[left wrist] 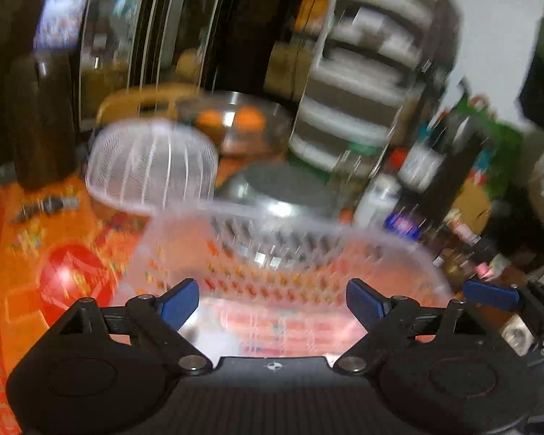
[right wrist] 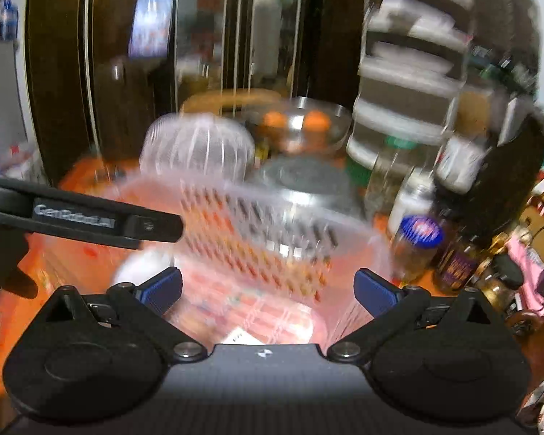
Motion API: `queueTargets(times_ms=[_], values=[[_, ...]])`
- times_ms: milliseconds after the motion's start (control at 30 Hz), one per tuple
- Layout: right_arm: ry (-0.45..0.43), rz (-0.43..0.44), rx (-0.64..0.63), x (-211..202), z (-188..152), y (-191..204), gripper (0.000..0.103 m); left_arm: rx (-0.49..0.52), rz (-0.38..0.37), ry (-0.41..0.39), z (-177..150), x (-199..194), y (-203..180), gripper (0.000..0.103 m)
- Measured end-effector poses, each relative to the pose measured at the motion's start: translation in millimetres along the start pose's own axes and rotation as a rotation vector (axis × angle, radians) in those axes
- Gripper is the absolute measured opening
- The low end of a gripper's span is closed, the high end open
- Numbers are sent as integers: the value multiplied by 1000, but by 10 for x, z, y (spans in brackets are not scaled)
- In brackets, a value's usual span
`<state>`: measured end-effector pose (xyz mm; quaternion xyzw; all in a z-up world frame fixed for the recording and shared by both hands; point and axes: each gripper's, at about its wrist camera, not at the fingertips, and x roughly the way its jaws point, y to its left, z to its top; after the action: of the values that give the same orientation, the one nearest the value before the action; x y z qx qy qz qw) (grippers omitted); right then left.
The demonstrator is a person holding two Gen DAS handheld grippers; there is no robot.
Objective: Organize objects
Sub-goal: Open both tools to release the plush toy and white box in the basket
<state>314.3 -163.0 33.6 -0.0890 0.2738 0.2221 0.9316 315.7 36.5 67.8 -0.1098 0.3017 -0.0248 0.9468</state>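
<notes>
Both views are smeared by motion blur, so fine detail is lost. The left claw [left wrist: 272, 299] points forward and somewhat downward over the near edge of a translucent perforated basket [left wrist: 297, 250]; its blue-padded fingers [left wrist: 179, 302] stand wide apart with nothing pressed between them, and the basket's rim lies ahead of the tips. The right claw [right wrist: 268, 290] takes much the same downward tilt beside it, its blue pads [right wrist: 161, 290] spread just as wide and gripping nothing. From the right wrist view, the left claw's black finger [right wrist: 90, 219] crosses in from the left edge over the basket's [right wrist: 272, 232] near corner, and a dark-gloved hand [right wrist: 3, 264] shows below it at the frame's left.

The basket sits on an orange patterned worktop [left wrist: 25, 261]. Something pale with reddish stripes shows through its floor, but whether that is a thing inside or the cloth beneath cannot be told.

Just beyond it, a white mesh basket [left wrist: 152, 159] lies tipped on its side, its contents not visible. To its right is a grey-lidded metal pot [left wrist: 283, 188], and further back a steel bowl [left wrist: 235, 123] holding orange fruit [left wrist: 208, 119]. Right of the basket stand a jar with a blue cap [right wrist: 419, 235] and other bottles, too blurred to name.
</notes>
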Motion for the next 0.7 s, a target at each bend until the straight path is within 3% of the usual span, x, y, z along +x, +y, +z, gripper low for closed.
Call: queueTargets(times_ms=[133, 233, 333, 400, 467, 700], values=[[-193, 8, 69, -592, -193, -76, 103, 26, -77, -199, -230, -754, 105, 103], [-277, 7, 157, -884, -548, -168, 103, 40, -38, -287, -646, -1050, 242, 103], [-218, -22, 218, -774, -991, -168, 103, 59, 25, -190, -1064, -885, 436, 103], [-165, -45, 238, -590, -1231, -130, 103, 23, 65, -131, -1277, -722, 607, 103], [-134, -53, 253, -446, -1398, -91, 103, -28, 57, -83, -1423, -578, 780, 103], [-117, -66, 195, -179, -1442, 132, 103, -36, 74, -36, -1587, -358, 953, 103]])
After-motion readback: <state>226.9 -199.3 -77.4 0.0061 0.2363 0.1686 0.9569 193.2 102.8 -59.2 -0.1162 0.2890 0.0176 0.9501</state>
